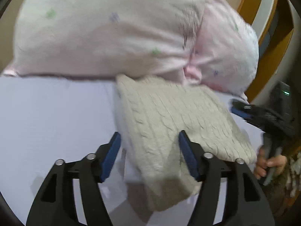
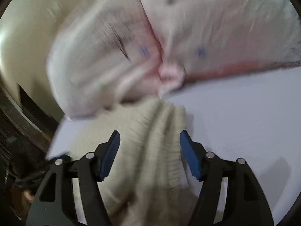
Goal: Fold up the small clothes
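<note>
A beige cable-knit garment lies folded on the pale lilac bed sheet, its far edge against the pillows. My left gripper is open, its blue pads on either side of the garment's near end, which hangs between the jaws. In the right wrist view the same knit runs bunched between the open jaws of my right gripper. The right gripper also shows at the right of the left wrist view, held by a hand. Both views are motion-blurred.
Two pale pink pillows with small flower prints lie across the head of the bed behind the garment. A wooden headboard stands at far right. The bed edge and dark floor are on the left of the right wrist view.
</note>
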Demonstrator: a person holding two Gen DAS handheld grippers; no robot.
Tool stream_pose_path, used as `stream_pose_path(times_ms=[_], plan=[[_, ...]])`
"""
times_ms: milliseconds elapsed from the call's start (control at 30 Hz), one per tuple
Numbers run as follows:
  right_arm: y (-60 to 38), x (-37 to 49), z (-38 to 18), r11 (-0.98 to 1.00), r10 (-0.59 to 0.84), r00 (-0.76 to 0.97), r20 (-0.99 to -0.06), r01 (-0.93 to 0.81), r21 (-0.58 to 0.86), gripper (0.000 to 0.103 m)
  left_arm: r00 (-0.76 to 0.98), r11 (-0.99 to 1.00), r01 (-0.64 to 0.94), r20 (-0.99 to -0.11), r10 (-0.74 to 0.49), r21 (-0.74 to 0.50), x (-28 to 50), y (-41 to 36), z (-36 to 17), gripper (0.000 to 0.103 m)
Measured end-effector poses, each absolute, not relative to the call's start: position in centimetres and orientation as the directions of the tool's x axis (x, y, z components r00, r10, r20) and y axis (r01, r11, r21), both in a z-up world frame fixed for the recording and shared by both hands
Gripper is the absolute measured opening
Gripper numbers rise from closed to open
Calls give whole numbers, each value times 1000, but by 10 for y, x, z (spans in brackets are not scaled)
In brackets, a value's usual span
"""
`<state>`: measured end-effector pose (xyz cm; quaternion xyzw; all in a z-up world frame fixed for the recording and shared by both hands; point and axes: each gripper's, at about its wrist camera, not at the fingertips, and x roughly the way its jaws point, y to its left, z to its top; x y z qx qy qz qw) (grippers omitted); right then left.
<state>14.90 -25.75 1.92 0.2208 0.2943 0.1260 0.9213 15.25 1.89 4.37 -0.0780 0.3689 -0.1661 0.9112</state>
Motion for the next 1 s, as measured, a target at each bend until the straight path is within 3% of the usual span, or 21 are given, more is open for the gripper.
stream_pose_path(times_ms=[67, 100, 133, 167, 233, 300, 400, 467, 533, 600, 633, 700, 800, 933, 1000], plan=[[-245, 143, 22, 873, 398, 770, -499, -151, 463, 66, 719, 939, 252, -604, -343, -233, 143, 18, 54, 74], [-235, 146, 18, 887, 394, 743, -540, -153, 436, 58, 731, 939, 260, -589, -345, -227, 144, 13, 56, 76], [-220, 153, 7, 909, 376, 698, -610, -150, 388, 42, 736, 937, 270, -579, -350, -223, 143, 9, 59, 76], [-211, 159, -1, 925, 348, 683, -642, -139, 353, 18, 735, 934, 284, -575, -358, -218, 140, 7, 61, 76], [-213, 157, -2, 930, 326, 709, -626, -123, 345, 15, 736, 932, 295, -572, -361, -209, 132, 9, 65, 76], [-235, 139, 13, 909, 322, 783, -532, -100, 404, 11, 740, 931, 308, -566, -363, -194, 125, 9, 66, 76], [-246, 131, 10, 938, 216, 798, -563, -10, 346, 11, 723, 923, 331, -576, -382, -197, 117, 11, 63, 76], [-247, 144, -8, 949, 196, 741, -643, 21, 314, 16, 694, 910, 353, -591, -412, -220, 111, 10, 57, 77], [-241, 150, -8, 958, 176, 743, -646, 22, 286, 23, 663, 900, 361, -613, -431, -243, 107, 8, 49, 77], [-241, 142, 1, 957, 180, 747, -640, 16, 289, 60, 649, 897, 364, -621, -439, -253, 99, 7, 44, 77], [-243, 134, 4, 957, 179, 755, -632, 17, 291, 70, 645, 896, 365, -625, -440, -254, 95, 7, 43, 81], [-247, 113, 10, 960, 159, 777, -609, 22, 279, 100, 657, 909, 352, -632, -411, -225, 81, 8, 40, 92], [-243, 74, 12, 971, 113, 803, -585, 35, 236, 101, 688, 942, 311, -654, -316, -128, 70, 2, 34, 101], [-235, 41, -9, 976, 12, 736, -676, 139, 169, 101, 691, 967, 254, -704, -161, 28, 70, -19, 20, 102], [-223, 41, -23, 976, 52, 703, -709, 116, 187, 101, 674, 967, 249, -727, -128, 60, 75, -28, 11, 102]])
